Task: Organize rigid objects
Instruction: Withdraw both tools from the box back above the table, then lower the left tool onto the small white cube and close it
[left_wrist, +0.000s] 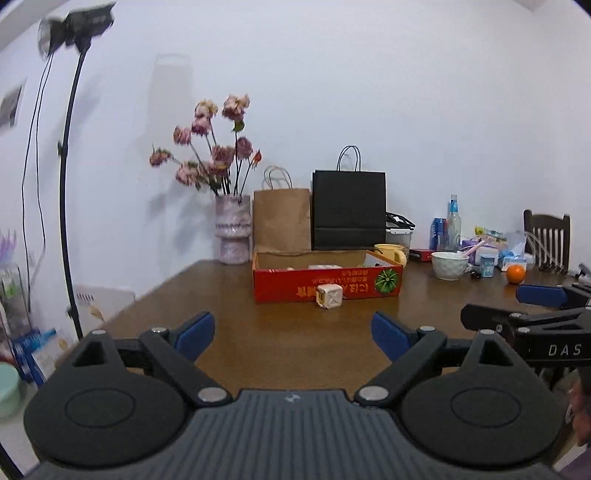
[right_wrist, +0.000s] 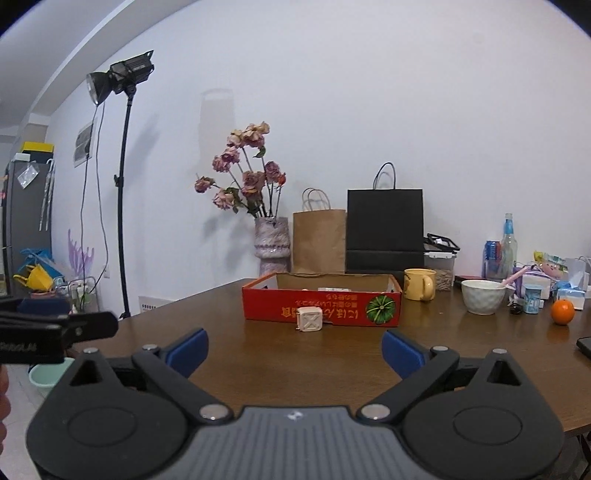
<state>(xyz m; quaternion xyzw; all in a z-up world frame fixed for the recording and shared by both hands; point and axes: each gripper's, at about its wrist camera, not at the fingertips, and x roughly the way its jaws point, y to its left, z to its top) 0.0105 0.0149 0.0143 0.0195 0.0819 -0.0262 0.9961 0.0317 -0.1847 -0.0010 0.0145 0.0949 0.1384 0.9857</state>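
The left gripper is hovering low over the table, its blue fingers standing wide apart with nothing between them; the right gripper is hanging likewise, spread and empty; the cube is lying farther out at twelve o'clock from both, well clear of the fingertips, just in front of the red box; behind that, a mug is sitting at one o'clock.
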